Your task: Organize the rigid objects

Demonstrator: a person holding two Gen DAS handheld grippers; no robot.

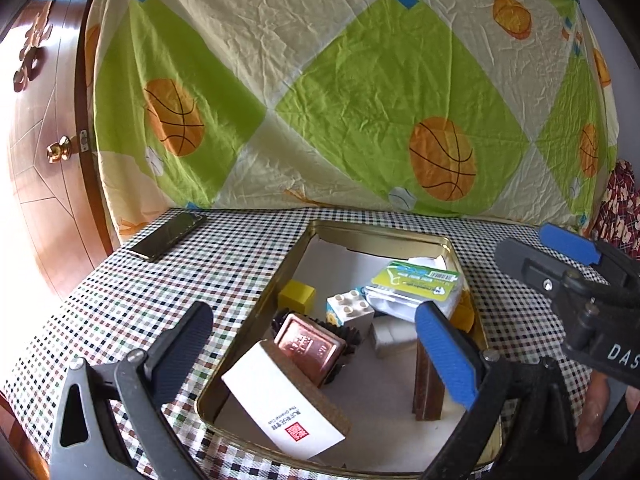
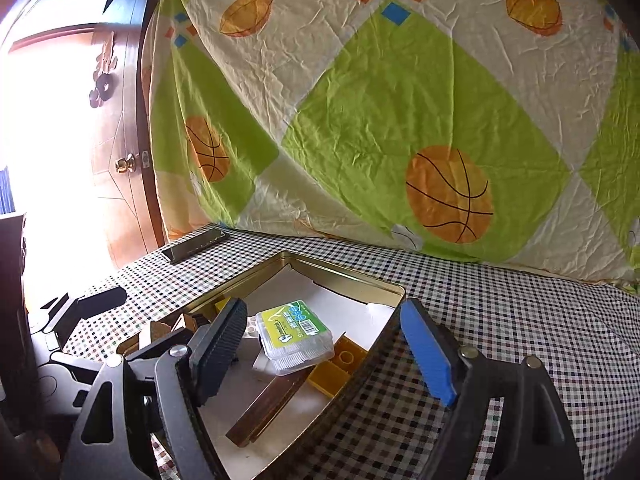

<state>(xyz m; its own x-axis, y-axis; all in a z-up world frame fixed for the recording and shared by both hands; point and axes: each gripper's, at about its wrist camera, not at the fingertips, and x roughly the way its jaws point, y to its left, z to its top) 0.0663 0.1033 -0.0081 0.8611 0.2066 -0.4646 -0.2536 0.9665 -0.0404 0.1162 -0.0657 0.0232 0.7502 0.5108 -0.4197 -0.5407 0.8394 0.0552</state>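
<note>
1. Position: the shallow gold metal tin (image 1: 400,233) sits on the checked-cloth desk (image 1: 160,280) and already holds the rigid items: white card box (image 1: 280,404), copper-coloured bar (image 1: 310,347), white stud brick (image 1: 352,307), yellow cube (image 1: 297,297), green-labelled clear plastic case (image 2: 295,334), brown wooden block (image 2: 269,408).
2. Left gripper (image 1: 316,356): fingers spread wide over the tin, holding nothing.
3. Right gripper (image 2: 324,356): fingers apart astride the tin's near wall, empty.
4. Judgement: this looks like a release. Lift both clear, straight upward, without clipping the rim or the leaning card box.
5. A dark phone (image 1: 170,235) lies well apart.
</note>
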